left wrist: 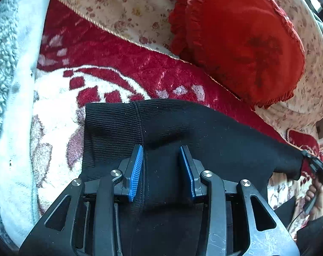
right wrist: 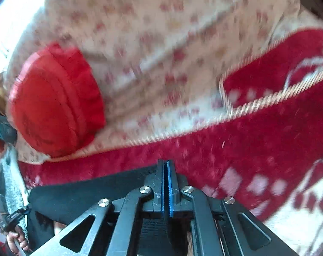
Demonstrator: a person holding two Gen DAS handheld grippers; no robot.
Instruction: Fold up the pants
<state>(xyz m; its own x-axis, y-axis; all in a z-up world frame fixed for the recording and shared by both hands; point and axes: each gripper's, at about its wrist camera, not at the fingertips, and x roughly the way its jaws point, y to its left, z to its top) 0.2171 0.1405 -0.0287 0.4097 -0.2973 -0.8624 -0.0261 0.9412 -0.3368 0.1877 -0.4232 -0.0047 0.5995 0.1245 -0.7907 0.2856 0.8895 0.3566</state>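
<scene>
Two grippers in use | left gripper: jaws parted, pants between the blue pads, no pad contact seen | right gripper: jaws closed on the pants' ribbed edge | pants: black, draped over a red-and-white blanket, near a red pillow

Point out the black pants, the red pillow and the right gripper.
black pants (left wrist: 204,132), left wrist view: on the smooth knit beside the ribbed waistband.
red pillow (left wrist: 242,42), left wrist view: on the middle of its face.
right gripper (right wrist: 166,166), right wrist view: between the tips, shut on the pants' edge.
</scene>
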